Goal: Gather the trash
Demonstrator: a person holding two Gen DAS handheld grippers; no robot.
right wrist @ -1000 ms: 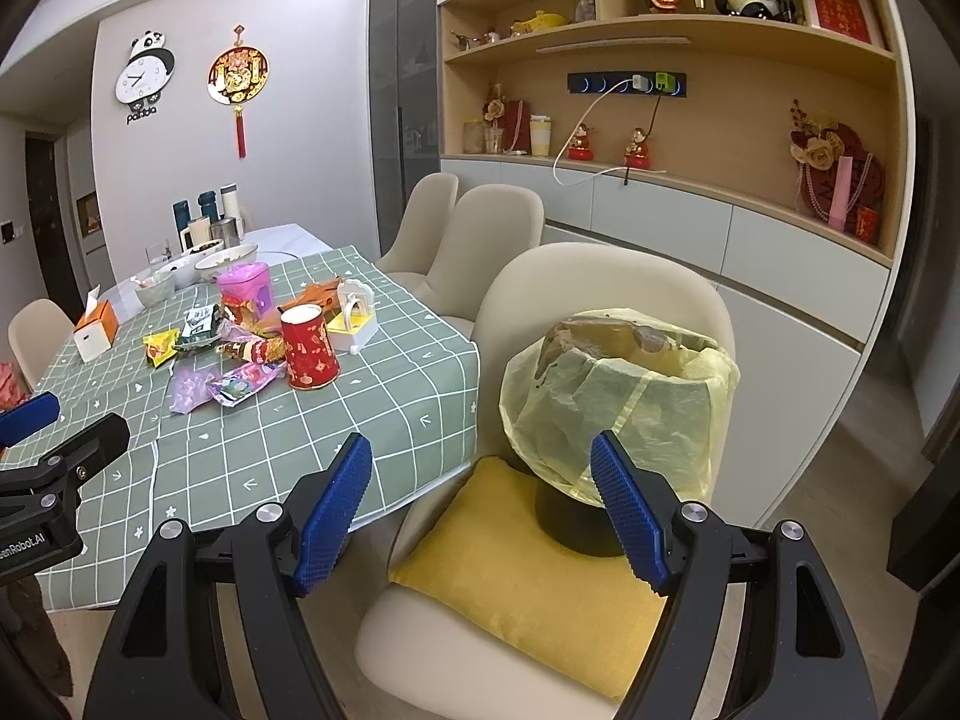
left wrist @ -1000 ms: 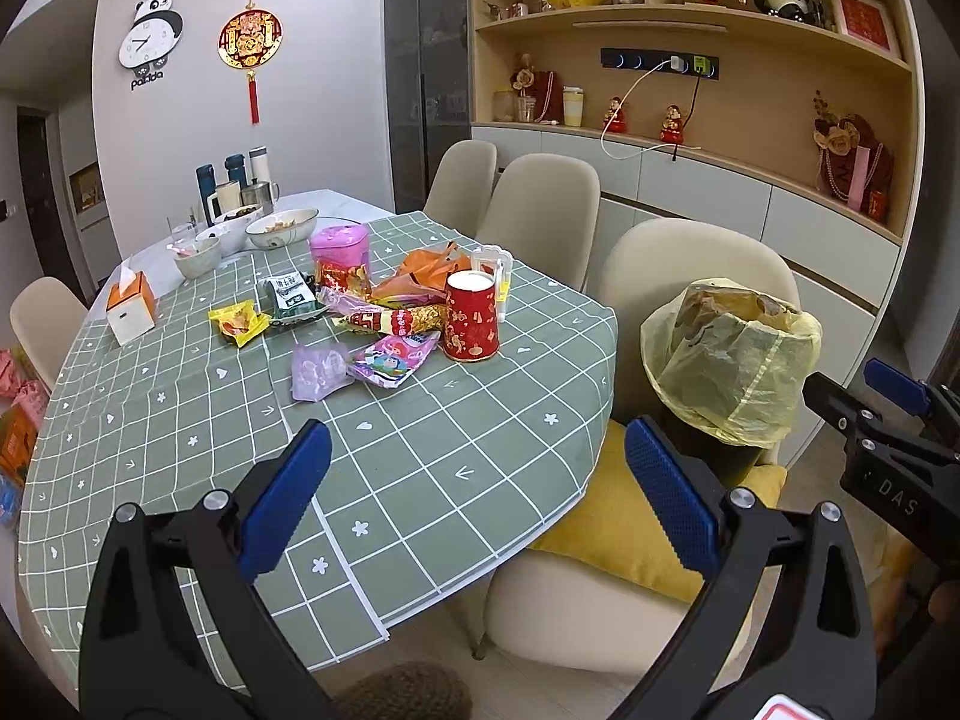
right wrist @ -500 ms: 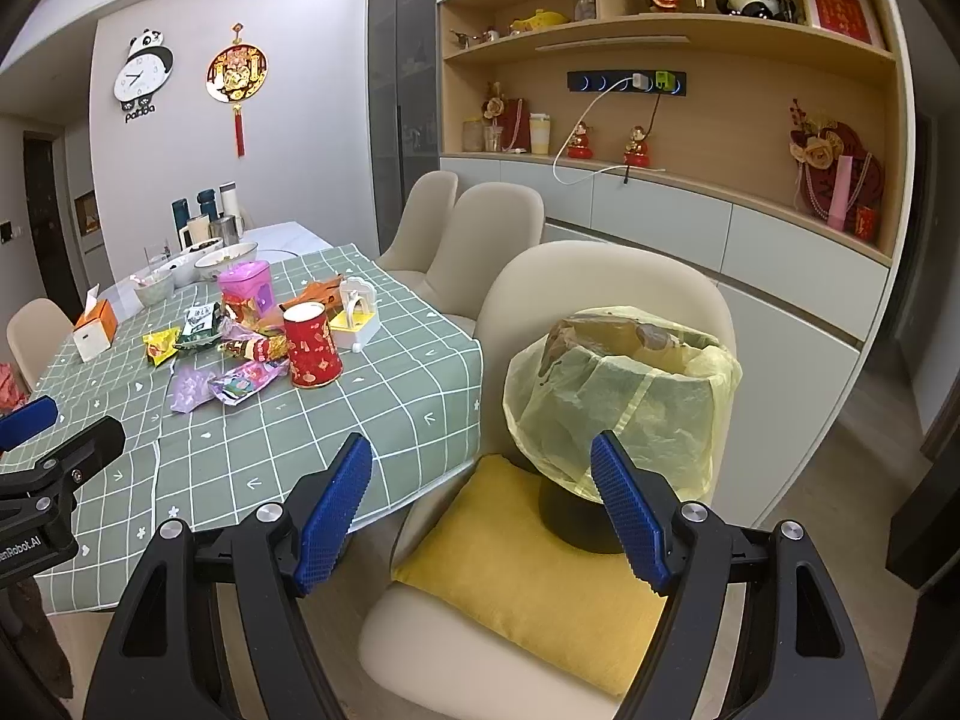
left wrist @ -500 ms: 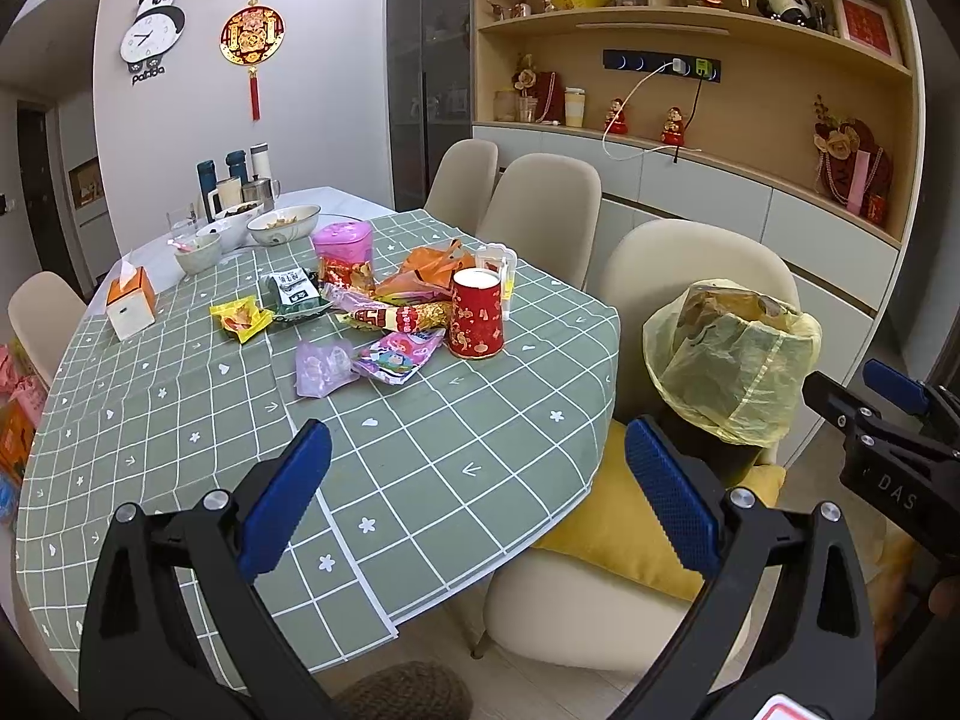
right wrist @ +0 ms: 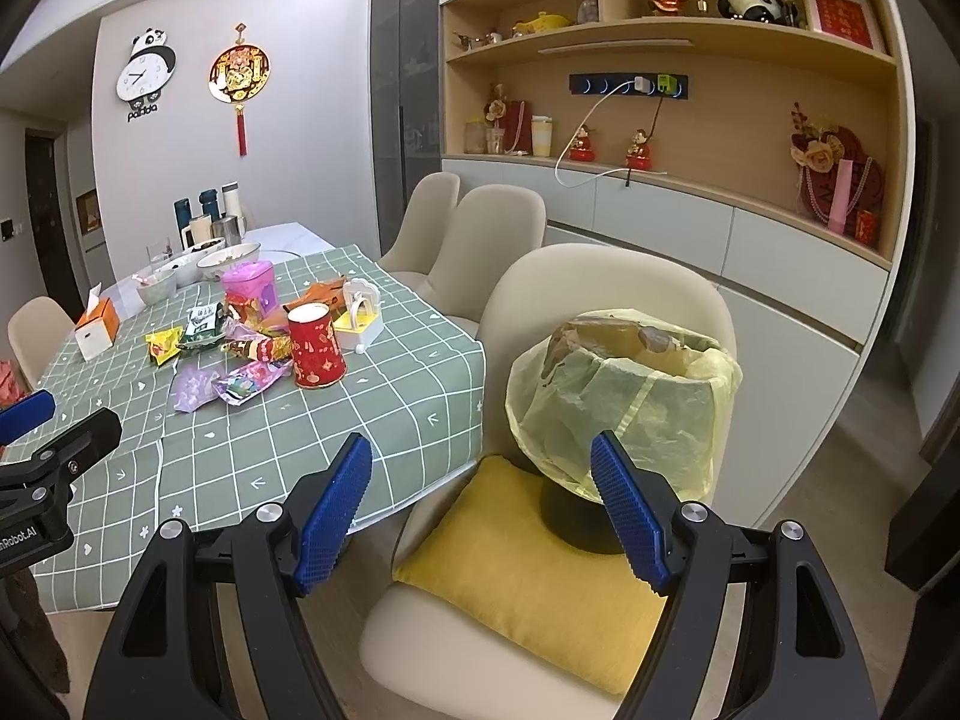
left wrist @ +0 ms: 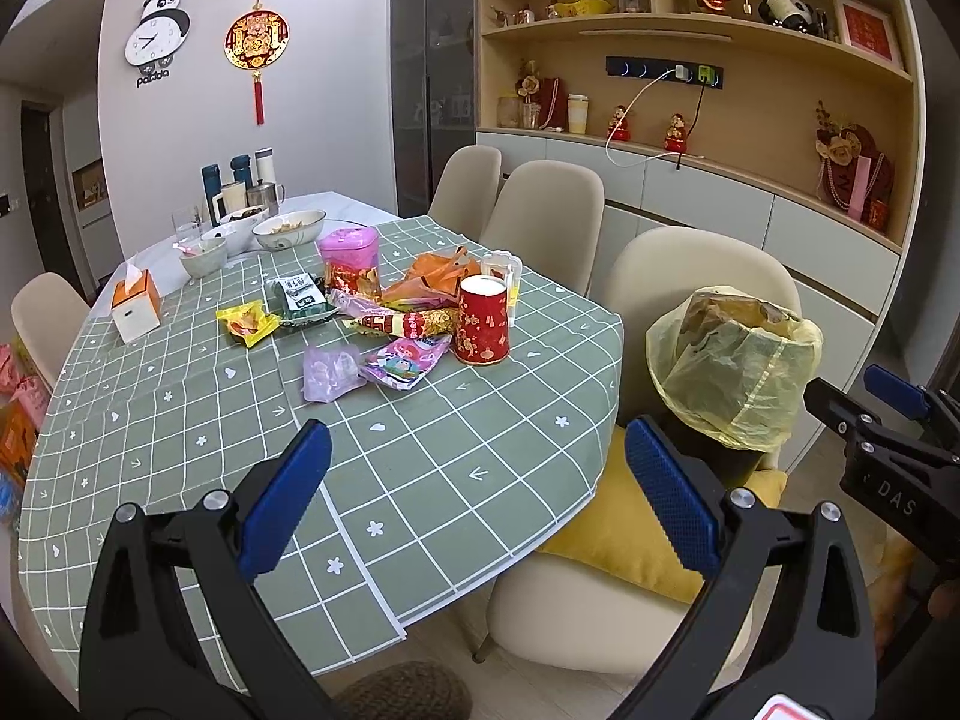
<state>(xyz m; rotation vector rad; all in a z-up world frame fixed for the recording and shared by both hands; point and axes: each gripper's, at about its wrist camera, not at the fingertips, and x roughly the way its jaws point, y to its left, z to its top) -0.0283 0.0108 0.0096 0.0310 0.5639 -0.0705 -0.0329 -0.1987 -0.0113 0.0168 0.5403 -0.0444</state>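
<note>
The left gripper [left wrist: 477, 468] is held wide apart and empty above the near edge of the table [left wrist: 420, 480]. Farther along the table a red cup [left wrist: 483, 320] is seen upright, with wrappers [left wrist: 396, 324] heaped just beside it and a purple bag [left wrist: 332, 370] laid near them. Beyond the table's edge a bin [left wrist: 735, 375], lined in yellow, is set on a cushion [left wrist: 624, 531] on a chair [left wrist: 690, 276]. Past the bin, the right gripper [left wrist: 888, 414] is partly seen.

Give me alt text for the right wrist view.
Open right gripper hovers, empty, before a yellow-lined trash bin on a cushioned chair. Left, snack wrappers and a red paper cup litter a green checked table.
</note>
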